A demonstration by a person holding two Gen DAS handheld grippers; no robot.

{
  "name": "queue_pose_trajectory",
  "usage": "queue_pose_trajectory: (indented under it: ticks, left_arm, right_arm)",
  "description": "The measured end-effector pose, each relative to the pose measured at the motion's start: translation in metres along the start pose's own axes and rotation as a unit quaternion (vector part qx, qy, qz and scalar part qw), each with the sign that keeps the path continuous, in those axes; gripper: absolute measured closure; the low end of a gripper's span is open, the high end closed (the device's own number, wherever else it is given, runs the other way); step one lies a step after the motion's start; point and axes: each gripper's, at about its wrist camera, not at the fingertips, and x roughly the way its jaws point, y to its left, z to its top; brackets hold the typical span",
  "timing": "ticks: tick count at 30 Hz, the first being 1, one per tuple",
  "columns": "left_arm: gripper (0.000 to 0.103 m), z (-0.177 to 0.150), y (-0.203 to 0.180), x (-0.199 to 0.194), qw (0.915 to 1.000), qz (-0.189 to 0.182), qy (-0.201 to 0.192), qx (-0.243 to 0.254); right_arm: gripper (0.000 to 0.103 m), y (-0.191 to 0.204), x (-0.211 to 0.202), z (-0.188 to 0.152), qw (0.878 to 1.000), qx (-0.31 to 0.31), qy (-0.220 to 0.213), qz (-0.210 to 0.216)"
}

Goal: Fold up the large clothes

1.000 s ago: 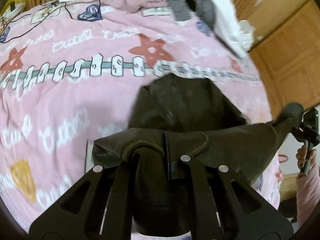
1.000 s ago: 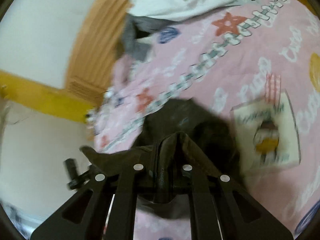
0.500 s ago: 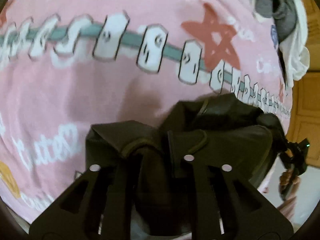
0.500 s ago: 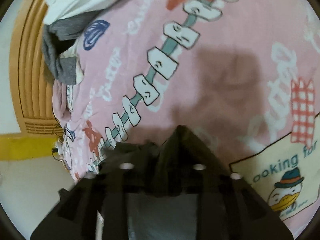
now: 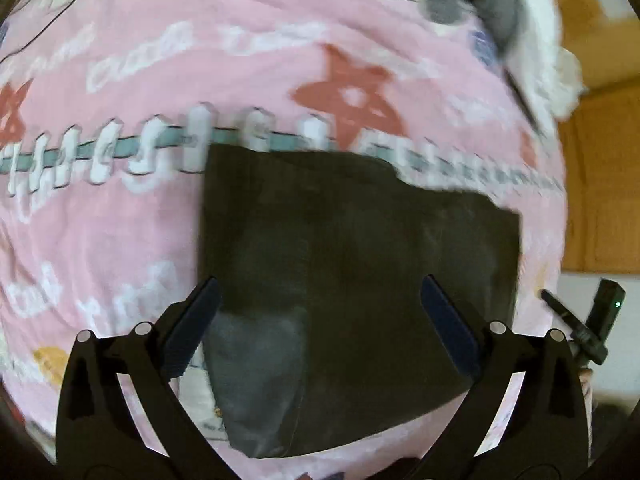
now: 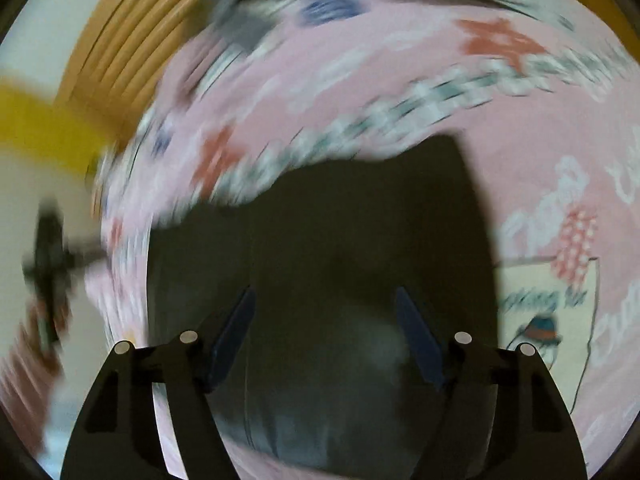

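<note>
Releasing a fold: dark garment (image 5: 356, 264) lying flat as a rough rectangle on the pink printed bedspread (image 5: 120, 220), its far edge just at the teal chain print. Left gripper (image 5: 320, 300) spread wide above the near edge, jaws opening, cloth below but pinched by neither finger. Right gripper (image 6: 324, 312) likewise parting over the same cloth, jaws opening, nothing clamped, though heavily blurred in that view. Grey and white clothes (image 5: 492, 4) heaped well apart at the far side of the bed. Judged as the end of one fold, cloth just let go. Next move likely calling for a fresh pinch on two edge corners, then carrying them across to halve the rectangle, keeping layers square.
</note>
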Motion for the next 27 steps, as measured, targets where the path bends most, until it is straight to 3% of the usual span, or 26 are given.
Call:
queue_pose_trajectory:
  ticks: [3,4,5,6,7,8,11,13,17,19,22,24,26,27]
  left_arm:
    - [0.006,-0.047,-0.007,0.041,0.9985,-0.039,0.037,0.004]
    - [0.006,-0.055,-0.009,0.057,0.9984,-0.034,0.044,0.006]
    - [0.006,-0.065,-0.009,0.078,0.9985,-0.015,0.052,0.011]
    - [0.006,-0.072,-0.005,0.102,0.9980,0.026,0.054,0.021]
    - [0.006,-0.075,-0.002,0.113,0.9976,0.043,0.047,0.028]
    - [0.006,-0.074,0.002,0.126,0.9971,0.057,0.039,0.031]
    - [0.006,-0.073,0.006,0.140,0.9957,0.090,0.020,0.012]
    - [0.006,-0.074,0.000,0.134,0.9947,0.099,0.018,0.020]
    - [0.006,-0.082,0.001,0.088,0.9968,0.068,-0.014,0.041]
    - [0.006,-0.086,0.011,0.062,0.9948,0.082,-0.040,0.044]
    - [0.006,-0.091,0.042,0.027,0.9888,0.122,-0.071,0.050]
    - [0.006,-0.091,0.067,0.018,0.9848,0.145,-0.073,0.061]
    - [0.006,-0.093,0.097,0.025,0.9836,0.164,-0.047,0.058]
    - [0.006,-0.093,0.111,0.035,0.9875,0.149,-0.027,0.044]
  right_arm:
    - [0.037,0.031,0.032,-0.051,0.997,-0.071,0.030,-0.031]
    - [0.040,0.034,0.045,-0.060,0.995,-0.080,0.041,-0.044]
    - [0.041,0.034,0.067,-0.070,0.992,-0.086,0.057,-0.065]
    - [0.048,0.033,0.080,-0.073,0.990,-0.089,0.063,-0.089]
    - [0.059,0.031,0.097,-0.075,0.985,-0.099,0.067,-0.128]
    - [0.060,0.030,0.109,-0.075,0.981,-0.105,0.066,-0.146]
    - [0.053,0.029,0.116,-0.069,0.985,-0.089,0.057,-0.136]
    - [0.032,0.030,0.104,-0.068,0.992,-0.072,0.046,-0.097]
    - [0.021,0.022,0.056,-0.071,0.991,-0.080,0.001,-0.107]
    - [0.012,0.005,0.031,-0.069,0.990,-0.073,-0.030,-0.120]
    - [0.011,-0.037,0.005,-0.059,0.989,-0.050,-0.053,-0.130]
    - [0.011,-0.066,0.010,-0.050,0.993,-0.028,-0.023,-0.116]
    - [0.011,-0.093,0.020,-0.043,0.996,-0.011,0.003,-0.092]
    - [0.011,-0.104,0.021,-0.044,0.997,-0.005,0.011,-0.082]
